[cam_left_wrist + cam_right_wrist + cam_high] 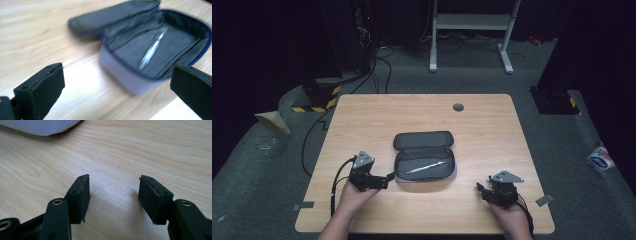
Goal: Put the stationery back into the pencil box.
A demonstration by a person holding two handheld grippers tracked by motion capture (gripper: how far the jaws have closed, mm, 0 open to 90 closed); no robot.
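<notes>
Pencil case is lying open near the middle of the wooden surface, its lid flap folded back toward the far side, and a silvery pen is resting slantwise inside the main compartment. Judging from that, the putting-in part is looking done: the pen is sitting wholly within the grey lining, touching nothing but the case floor. What is left, as it seems, is folding the lid over and closing the zip, and neither is begun yet. Left gripper is hovering just beside the case's left end with its jaws spread wide and nothing between them; in the left gripper view the pen is lying beyond them, untouched. Right gripper is resting well apart to the right, jaws half spread over bare wood, pinching nothing
</notes>
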